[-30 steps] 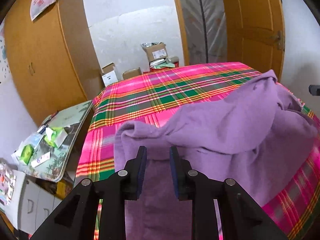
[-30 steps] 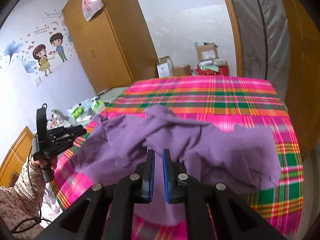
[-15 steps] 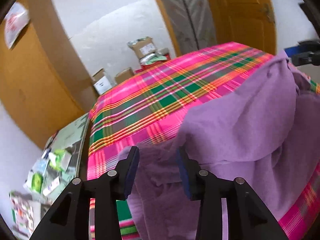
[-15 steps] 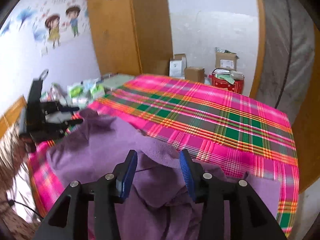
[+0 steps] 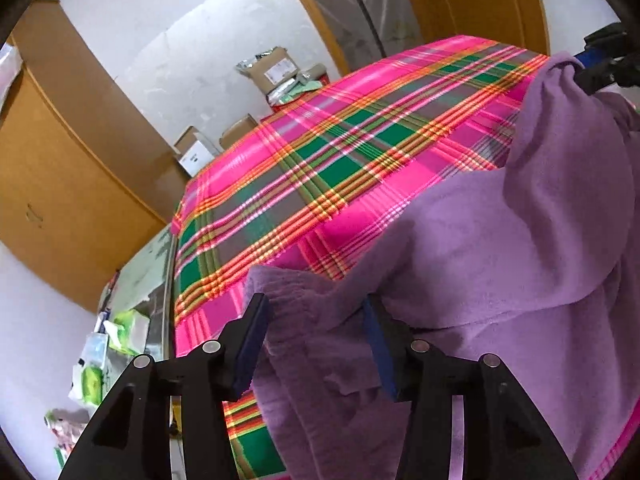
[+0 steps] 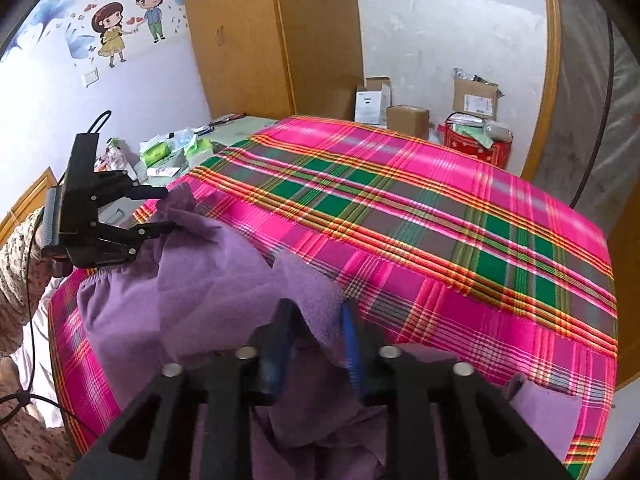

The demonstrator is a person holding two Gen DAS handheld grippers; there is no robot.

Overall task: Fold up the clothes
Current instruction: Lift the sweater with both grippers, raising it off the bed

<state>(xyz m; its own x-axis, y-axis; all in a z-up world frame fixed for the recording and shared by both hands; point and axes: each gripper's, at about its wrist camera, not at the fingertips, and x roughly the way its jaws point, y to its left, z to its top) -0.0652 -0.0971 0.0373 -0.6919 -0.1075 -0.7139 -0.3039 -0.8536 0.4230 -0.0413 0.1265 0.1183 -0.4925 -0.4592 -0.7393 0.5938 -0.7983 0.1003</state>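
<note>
Left hand-held gripper point(image 5: 316, 340): I see jaws apart, just been opening, purple garment point(image 5: 500, 260) edge loose between.
Right hand-held gripper point(image 6: 316, 344): jaws just been closing on garment fold; contact, I can't tell.
Garment bunched on bed point(image 6: 400, 216) near edge, long axis spanning both grippers.

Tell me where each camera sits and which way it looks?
Left wrist: sits on the left tool, looks down across the purple garment and the plaid bedcover; the right tool shows far right.
Right wrist: sits on the right tool, looks over the same garment toward the wardrobe; the left tool and a sleeve show at left.
Shared: garment, bedcover, cardboard boxes.
</note>
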